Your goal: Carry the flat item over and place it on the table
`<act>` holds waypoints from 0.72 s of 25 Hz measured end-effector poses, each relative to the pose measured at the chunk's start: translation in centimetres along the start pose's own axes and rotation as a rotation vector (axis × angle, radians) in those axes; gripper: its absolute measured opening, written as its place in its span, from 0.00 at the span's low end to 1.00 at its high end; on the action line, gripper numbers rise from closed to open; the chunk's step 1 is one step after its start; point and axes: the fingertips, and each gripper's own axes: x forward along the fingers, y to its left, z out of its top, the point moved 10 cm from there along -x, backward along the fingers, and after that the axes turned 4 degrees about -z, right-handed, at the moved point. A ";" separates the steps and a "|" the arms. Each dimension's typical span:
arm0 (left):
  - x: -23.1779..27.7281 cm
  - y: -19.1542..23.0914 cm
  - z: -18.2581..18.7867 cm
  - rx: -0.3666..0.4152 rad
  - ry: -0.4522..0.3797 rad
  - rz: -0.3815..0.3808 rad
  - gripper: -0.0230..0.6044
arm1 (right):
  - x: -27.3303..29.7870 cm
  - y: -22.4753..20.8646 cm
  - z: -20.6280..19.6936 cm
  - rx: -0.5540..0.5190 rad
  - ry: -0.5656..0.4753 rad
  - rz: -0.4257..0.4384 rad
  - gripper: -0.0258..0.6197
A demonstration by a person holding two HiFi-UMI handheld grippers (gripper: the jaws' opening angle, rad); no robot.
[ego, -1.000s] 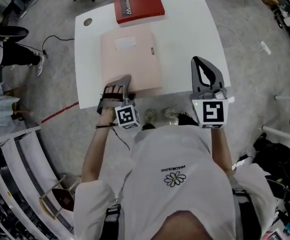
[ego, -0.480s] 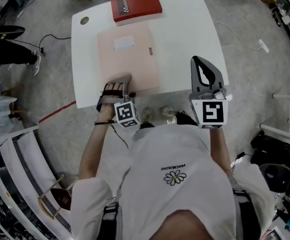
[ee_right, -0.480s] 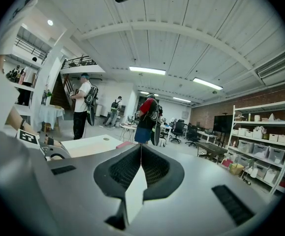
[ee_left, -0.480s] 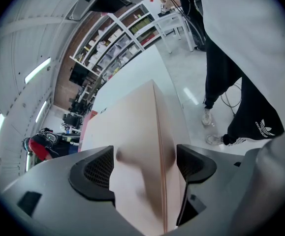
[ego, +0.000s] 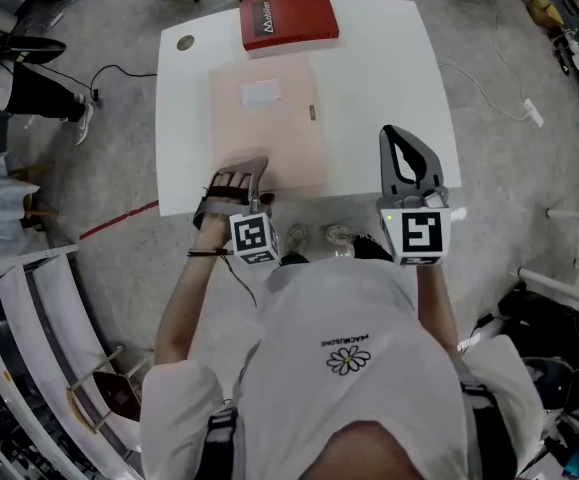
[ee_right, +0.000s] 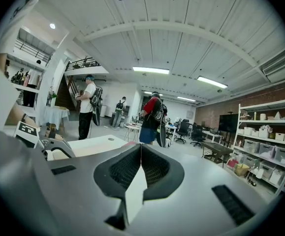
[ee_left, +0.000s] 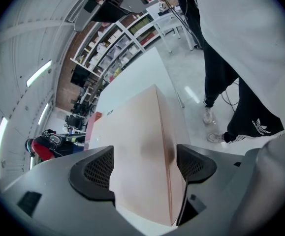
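A flat pale pink folder lies on the white table, with a white label on its top face. My left gripper is shut on the folder's near left corner at the table's near edge. In the left gripper view the folder fills the space between the two jaws of the left gripper. My right gripper is shut on nothing and hovers over the table's near right edge, apart from the folder. Its jaws meet in the right gripper view.
A red book lies at the table's far edge, just beyond the folder. A small round disc sits at the far left corner. Shelving runs along the left. Cables cross the floor. People stand in the room beyond.
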 end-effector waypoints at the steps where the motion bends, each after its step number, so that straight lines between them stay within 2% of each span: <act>1: -0.6 0.2 0.0 0.005 -0.001 0.002 0.69 | 0.0 0.1 0.0 0.003 0.004 0.003 0.06; 6: -3.3 2.0 0.6 0.079 -0.005 -0.063 0.69 | 0.7 -0.1 0.5 -0.015 -0.037 0.016 0.06; 8: -4.8 3.2 1.1 0.081 -0.016 -0.056 0.69 | 0.7 0.0 0.9 -0.003 -0.022 0.016 0.06; 10: -6.1 5.0 1.4 0.056 -0.033 -0.014 0.69 | 0.9 0.0 1.5 0.001 -0.030 0.020 0.06; 12: -7.3 7.4 1.5 0.011 -0.058 0.088 0.68 | 1.3 -0.1 2.0 -0.004 -0.051 0.022 0.06; 13: -7.8 8.6 1.5 -0.022 -0.074 0.170 0.62 | 1.5 -0.1 2.3 -0.008 -0.064 0.023 0.06; 15: -9.2 11.3 1.6 -0.107 -0.108 0.373 0.33 | 1.9 0.1 2.9 -0.027 -0.106 0.032 0.06; 16: -9.9 12.5 1.7 -0.158 -0.127 0.465 0.22 | 2.2 0.3 3.3 -0.042 -0.134 0.040 0.06; 18: -11.4 14.6 1.8 -0.307 -0.208 0.578 0.16 | 2.6 0.8 4.0 -0.058 -0.175 0.055 0.06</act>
